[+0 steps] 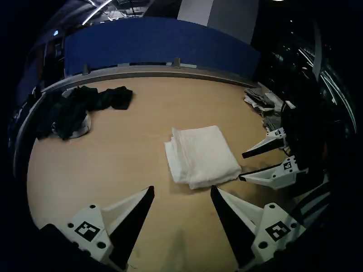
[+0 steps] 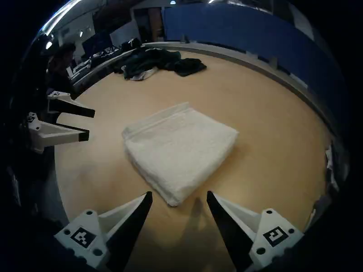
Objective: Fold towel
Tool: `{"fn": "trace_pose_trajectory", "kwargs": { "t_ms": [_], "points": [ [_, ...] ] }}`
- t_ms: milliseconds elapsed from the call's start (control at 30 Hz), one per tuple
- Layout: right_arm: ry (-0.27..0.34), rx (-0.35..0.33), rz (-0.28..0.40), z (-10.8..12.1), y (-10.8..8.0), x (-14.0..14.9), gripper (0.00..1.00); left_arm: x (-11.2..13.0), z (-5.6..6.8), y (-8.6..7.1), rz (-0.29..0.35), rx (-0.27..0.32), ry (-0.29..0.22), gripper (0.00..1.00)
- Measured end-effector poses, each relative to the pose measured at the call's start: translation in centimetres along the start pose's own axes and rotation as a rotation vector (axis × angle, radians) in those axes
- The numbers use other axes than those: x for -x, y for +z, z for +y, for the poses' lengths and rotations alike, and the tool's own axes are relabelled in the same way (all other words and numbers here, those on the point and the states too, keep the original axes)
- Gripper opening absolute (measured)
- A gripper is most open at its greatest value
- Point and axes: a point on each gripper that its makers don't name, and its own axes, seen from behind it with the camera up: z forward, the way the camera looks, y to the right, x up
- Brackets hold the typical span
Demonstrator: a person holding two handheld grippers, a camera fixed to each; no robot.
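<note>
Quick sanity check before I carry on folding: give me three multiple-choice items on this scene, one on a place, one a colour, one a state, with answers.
1. Where is the white towel? A. on the wooden table B. in a basket C. on the floor
2. What colour is the clothes heap at the table's far edge? A. red B. yellow C. black
3. How is the right claw? A. shut on the towel B. open, empty C. shut on the heap

1 A, it lies flat on the tabletop. 2 C, the heap is dark against the wood. 3 B, its fingers stand apart, neither pressing the towel.
</note>
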Motion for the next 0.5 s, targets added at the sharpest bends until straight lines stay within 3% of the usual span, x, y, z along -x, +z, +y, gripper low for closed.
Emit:
{"fn": "trace_pose_trajectory", "kwargs": {
  "t_ms": [300, 400, 500],
  "points": [
    [0.002, 0.007, -0.005, -0.2, 0.52, 0.4, 0.93, 0.23, -0.11, -0.08, 0.001, 0.001, -0.005, 0.92],
    [0.001, 0.011, -0.006, -0.2, 0.8, 0.48, 0.88, 0.27, -0.13, -0.12, 0.001, 0.001, -0.006, 0.92],
    [0.003, 0.016, -0.013, -0.13, 1.0, 0.59, 0.75, 0.34, -0.12, -0.18, 0.002, 0.002, -0.006, 0.92]
  ]
}}
